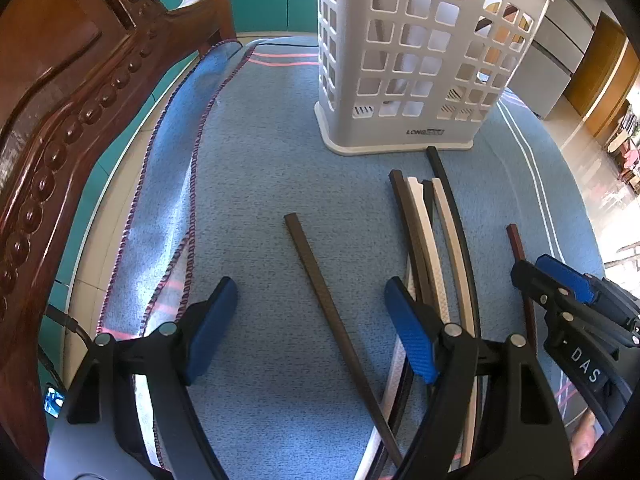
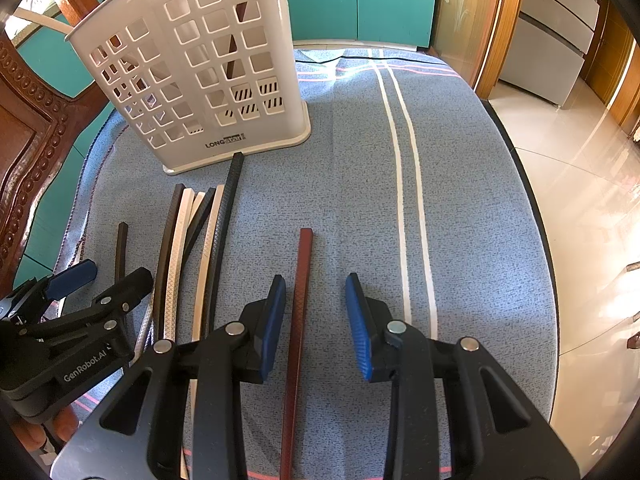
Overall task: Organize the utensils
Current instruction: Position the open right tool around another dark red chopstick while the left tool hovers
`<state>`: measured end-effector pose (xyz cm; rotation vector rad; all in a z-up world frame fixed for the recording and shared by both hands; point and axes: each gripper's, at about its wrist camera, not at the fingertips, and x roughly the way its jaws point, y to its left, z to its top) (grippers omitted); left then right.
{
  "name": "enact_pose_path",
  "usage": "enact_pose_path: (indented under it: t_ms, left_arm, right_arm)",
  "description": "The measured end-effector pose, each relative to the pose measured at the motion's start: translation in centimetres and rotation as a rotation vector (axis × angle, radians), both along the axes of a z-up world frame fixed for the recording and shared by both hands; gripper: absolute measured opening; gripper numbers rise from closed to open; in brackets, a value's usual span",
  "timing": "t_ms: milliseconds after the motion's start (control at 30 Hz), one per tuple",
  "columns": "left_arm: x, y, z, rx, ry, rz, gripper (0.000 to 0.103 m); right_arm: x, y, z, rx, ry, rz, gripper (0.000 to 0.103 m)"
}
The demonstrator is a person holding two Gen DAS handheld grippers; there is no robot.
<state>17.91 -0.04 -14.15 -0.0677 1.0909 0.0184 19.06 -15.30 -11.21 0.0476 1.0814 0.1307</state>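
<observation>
A: Straddling the red chopstick (image 2: 298,312), well in front of the holder (image 2: 192,68), the right gripper (image 2: 316,320) is parted narrowly, untouched.
B: Left gripper (image 1: 312,332) is spread wide, empty. A slip could be caused by off-centre closing.

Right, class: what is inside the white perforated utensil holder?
Through the holes of the utensil holder, one reddish-brown chopstick stands inside. The solid parts of the wall hide the rest of the interior.

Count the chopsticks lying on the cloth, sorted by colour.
Dark brown or black chopsticks: 4
White chopsticks: 3, as far as the overlapping bundle shows
Red-brown chopstick: 1
Total: 8
</observation>
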Motion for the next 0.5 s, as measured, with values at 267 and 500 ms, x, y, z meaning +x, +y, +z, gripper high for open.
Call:
enact_pose_path:
  t_ms: [267, 500]
  left_arm:
    - [-0.14, -0.27, 0.07, 0.006, -0.007, -0.016, 0.075]
    - [-0.59, -0.49, 0.54, -0.015, -0.026, -0.034, 0.053]
  right_arm:
    - [0.00, 0.05, -0.01, 0.000, 0.000, 0.000, 0.032]
    - [0.00, 0.04, -0.01, -0.001, 0.000, 0.001, 0.032]
